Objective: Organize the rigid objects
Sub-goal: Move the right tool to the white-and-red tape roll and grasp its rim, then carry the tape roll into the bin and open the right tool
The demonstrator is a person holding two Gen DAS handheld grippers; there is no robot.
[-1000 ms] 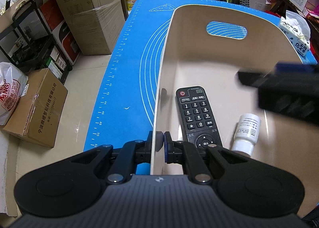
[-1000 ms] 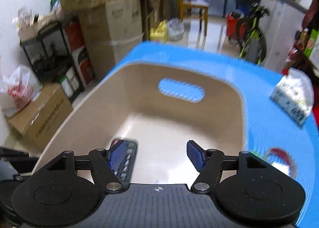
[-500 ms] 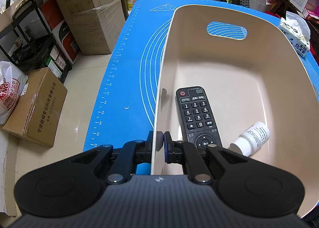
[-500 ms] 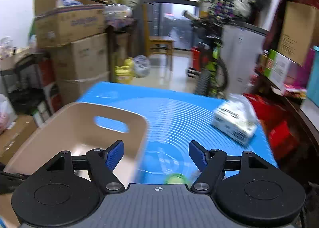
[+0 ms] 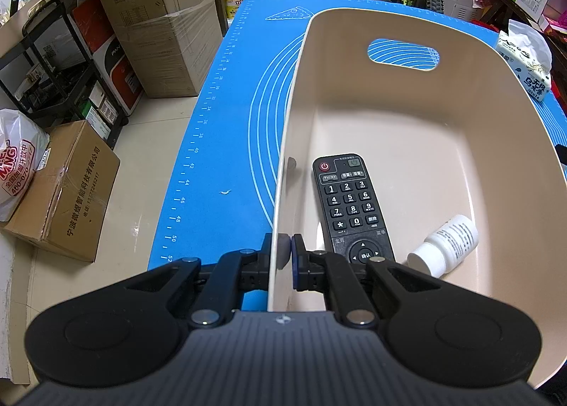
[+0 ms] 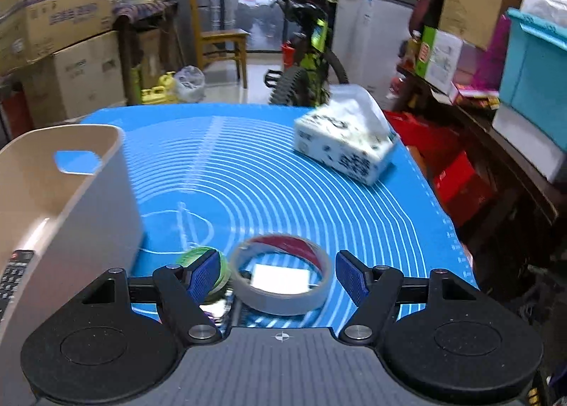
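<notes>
We are keeping the left gripper pinching the beige bin's left wall, remote control and pill bottle inside. We are swinging the right gripper, spread and empty, off the bin toward the tape roll near the blue mat's near edge, likely our next pick.

Blue mat carries beige bin, tissue pack, tape roll, green roll
</notes>
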